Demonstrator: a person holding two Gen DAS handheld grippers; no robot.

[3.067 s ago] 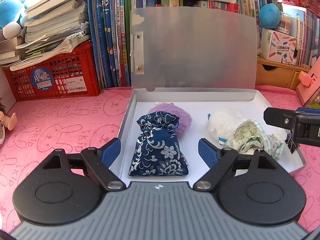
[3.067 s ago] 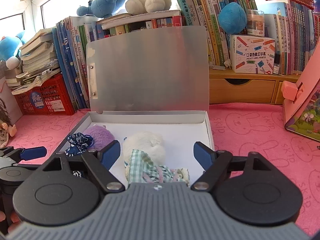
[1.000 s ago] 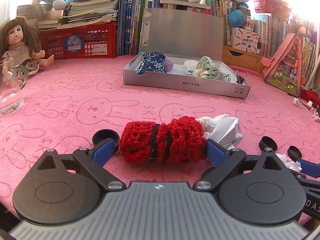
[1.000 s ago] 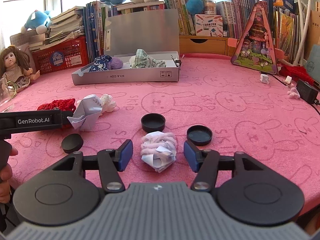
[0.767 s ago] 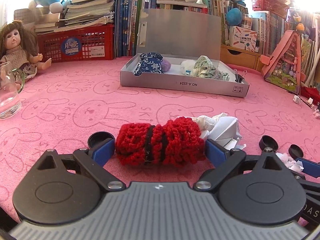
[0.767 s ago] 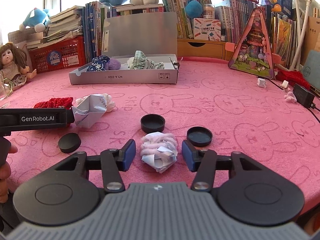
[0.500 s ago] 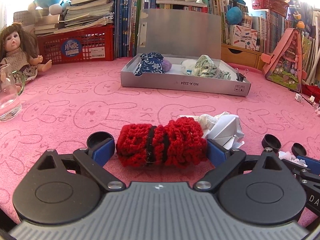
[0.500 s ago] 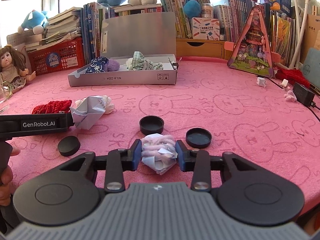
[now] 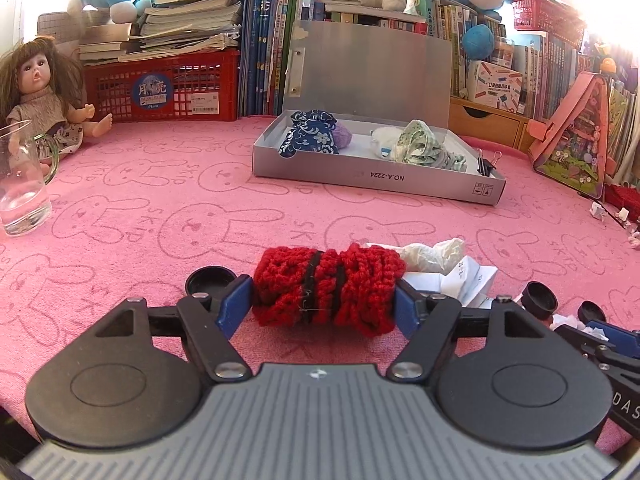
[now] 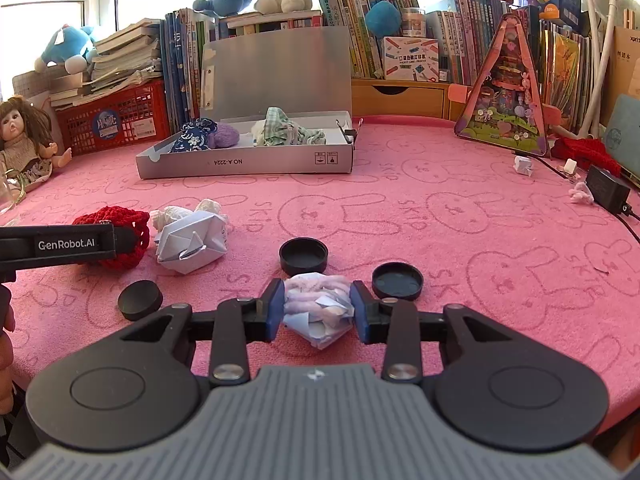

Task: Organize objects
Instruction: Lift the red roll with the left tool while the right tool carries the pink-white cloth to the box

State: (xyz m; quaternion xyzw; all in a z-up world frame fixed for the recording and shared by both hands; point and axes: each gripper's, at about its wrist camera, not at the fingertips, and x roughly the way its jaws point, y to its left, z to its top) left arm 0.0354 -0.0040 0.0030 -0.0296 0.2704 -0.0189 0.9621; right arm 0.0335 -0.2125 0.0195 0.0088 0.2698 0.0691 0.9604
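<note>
My left gripper (image 9: 324, 306) is shut on a red crocheted roll (image 9: 328, 290) bound with black bands, low on the pink cloth. The roll also shows in the right wrist view (image 10: 120, 236). My right gripper (image 10: 318, 310) is shut on a crumpled pink-and-white paper wad (image 10: 318, 308). The open grey box (image 9: 376, 182) stands farther back with a blue floral pouch (image 9: 310, 138), a purple ball and a green checked cloth (image 9: 420, 146) inside. It also shows in the right wrist view (image 10: 244, 164).
Crumpled white paper (image 10: 192, 242) lies right of the red roll. Black caps (image 10: 303, 256) (image 10: 397, 280) (image 10: 140, 300) lie around the right gripper. A glass jug (image 9: 22, 184) and a doll (image 9: 38, 96) are at the left; books and a red crate (image 9: 160, 88) line the back.
Both grippers came back from the box to the near cloth. The left jaws closed onto the red roll. The right jaws closed onto the paper wad.
</note>
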